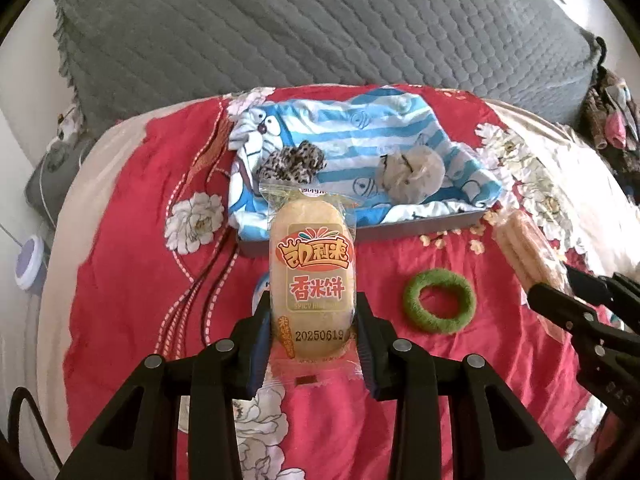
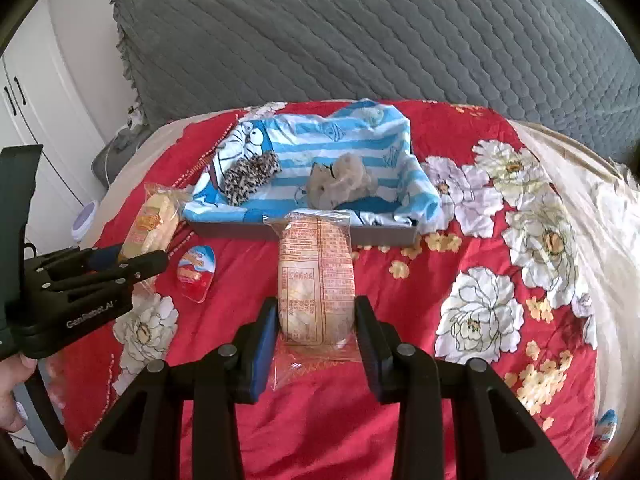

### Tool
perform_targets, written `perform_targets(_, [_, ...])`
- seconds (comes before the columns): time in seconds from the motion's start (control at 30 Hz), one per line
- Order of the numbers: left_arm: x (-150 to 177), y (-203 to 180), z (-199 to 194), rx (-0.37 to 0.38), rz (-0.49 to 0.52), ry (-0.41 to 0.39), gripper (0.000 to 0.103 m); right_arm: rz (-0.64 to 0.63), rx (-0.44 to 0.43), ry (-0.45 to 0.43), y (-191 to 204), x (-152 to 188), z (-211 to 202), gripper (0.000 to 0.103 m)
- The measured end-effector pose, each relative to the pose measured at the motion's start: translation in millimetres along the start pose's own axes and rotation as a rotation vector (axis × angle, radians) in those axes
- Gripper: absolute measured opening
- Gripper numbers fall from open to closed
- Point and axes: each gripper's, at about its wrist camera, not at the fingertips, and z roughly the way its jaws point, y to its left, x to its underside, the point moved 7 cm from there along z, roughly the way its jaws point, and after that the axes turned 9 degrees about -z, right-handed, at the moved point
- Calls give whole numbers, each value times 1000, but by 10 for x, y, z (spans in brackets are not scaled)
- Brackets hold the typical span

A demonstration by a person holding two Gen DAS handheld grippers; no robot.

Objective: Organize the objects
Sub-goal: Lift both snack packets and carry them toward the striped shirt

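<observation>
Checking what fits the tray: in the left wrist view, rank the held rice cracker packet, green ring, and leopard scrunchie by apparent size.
1. Rice cracker packet, though it is nearest the camera.
2. Green ring and leopard scrunchie look alike; unsure.

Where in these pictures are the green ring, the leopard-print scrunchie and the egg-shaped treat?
green ring point(image 1: 440, 304), left wrist view, on its fuzzy right-hand band.
leopard-print scrunchie point(image 2: 250, 178), right wrist view, on the middle of its spotted fabric.
egg-shaped treat point(image 2: 196, 272), right wrist view, on the centre of its wrapper.
</observation>
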Motion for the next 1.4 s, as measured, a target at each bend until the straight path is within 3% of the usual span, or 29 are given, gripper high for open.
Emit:
perform_targets(0.27, [-230, -129, -253, 4, 89, -36, 39, -50, 32, 0, 22, -319, -179, 38])
perform_targets(0.47, [-388, -116, -346, -10, 86, -59, 39, -105, 72, 2, 51, -638, -372, 38])
perform_targets(0.83, [-735, 37, -494, -2, 41, -91, 39, -95, 108, 25, 104, -1158, -595, 38])
perform_targets(1.1, [-957, 212, -647, -15, -22, -132, 39, -24, 78, -68, 239, -1378, -649, 38])
perform_targets(1.4, [-1244, 311, -747, -16, -69, -188, 39, -140, 108, -187, 489, -1603, -780, 38])
